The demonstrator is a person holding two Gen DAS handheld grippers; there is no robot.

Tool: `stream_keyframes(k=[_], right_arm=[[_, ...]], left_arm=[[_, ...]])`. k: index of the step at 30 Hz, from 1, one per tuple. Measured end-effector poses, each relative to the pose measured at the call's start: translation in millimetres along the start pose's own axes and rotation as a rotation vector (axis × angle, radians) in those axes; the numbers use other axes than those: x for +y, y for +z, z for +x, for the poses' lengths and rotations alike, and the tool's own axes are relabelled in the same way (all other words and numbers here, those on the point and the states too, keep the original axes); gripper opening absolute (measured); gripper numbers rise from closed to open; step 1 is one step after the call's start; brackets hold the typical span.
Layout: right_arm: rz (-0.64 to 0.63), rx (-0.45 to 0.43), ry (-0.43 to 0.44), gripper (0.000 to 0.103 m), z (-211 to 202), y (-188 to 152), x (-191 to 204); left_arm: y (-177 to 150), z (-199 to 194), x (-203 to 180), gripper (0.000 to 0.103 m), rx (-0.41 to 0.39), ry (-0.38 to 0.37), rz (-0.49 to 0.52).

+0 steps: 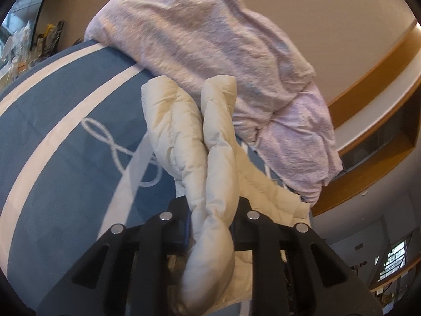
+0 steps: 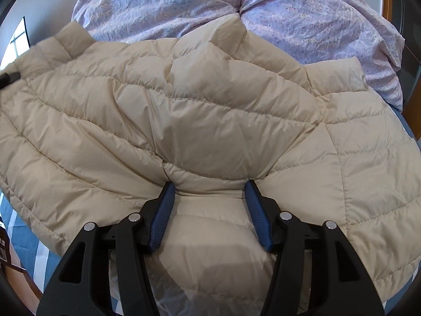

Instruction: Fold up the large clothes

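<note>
Jacket (image 2: 210,121): a cream quilted down garment, lying spread on a bed over a blue bedspread (image 1: 60,142) with white stripes and a white rope-knot motif. In the right wrist view the jacket fills most of the frame, with stitched channels running across it and a raised fold peaking toward 12 o'clock. A lilac crinkled duvet (image 2: 302,26) lies bunched behind the jacket from 11 to 2 o'clock, touching its far edge. Right gripper (image 2: 209,187): jaws stand apart, the blue fingertip pads (image 2: 163,210) pressed into the jacket surface at 6 o'clock, with a puckered ridge of fabric bridging the gap between them; the fabric is not pinched flat. A transparent plastic sheet shows under the jacket's near hem at 6 o'clock. At 9 o'clock in the same view a dark object meets the jacket's edge; it cannot be identified with certainty. Left gripper (image 1: 210,210): jaws drawn in and clamped on a thick bunched roll of the jacket, which stands up from the fingers toward 12 o'clock in two padded lobes and also sags down past the fingers toward 6 o'clock. Behind the lobes, the lilac duvet is heaped from 11 to 3 o'clock. Wooden shelving (image 1: 373,84) and a pale wall occupy 2 to 4 o'clock.
</note>
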State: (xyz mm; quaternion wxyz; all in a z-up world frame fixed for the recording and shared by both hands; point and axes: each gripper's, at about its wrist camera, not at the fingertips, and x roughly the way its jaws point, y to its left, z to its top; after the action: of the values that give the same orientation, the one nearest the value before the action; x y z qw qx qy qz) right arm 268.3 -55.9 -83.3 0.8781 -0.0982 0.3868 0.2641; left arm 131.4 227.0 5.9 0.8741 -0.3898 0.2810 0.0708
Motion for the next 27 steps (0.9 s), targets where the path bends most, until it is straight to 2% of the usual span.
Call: stream_keyframes(k=[5, 13, 20, 27], right_arm=[[0.021, -0.001, -0.004, 0.058, 2, 1, -3], [0.043, -0.004, 0.007, 0.058, 2, 1, -7], [0.058, -0.009, 0.003, 0.058, 3, 2, -9], [0.085, -0.019, 0.016, 0.058, 2, 1, -16]], left_arm=[[-2, -5, -21, 0.021, -0.002, -0.035, 0.024], [-13, 3, -79, 0.021, 0.026, -0.091, 0.104], [-31, 37, -131, 0.021, 0.091, -0.126, 0.159], [-55, 74, -168, 0.021, 0.164, -0.151, 0.187]])
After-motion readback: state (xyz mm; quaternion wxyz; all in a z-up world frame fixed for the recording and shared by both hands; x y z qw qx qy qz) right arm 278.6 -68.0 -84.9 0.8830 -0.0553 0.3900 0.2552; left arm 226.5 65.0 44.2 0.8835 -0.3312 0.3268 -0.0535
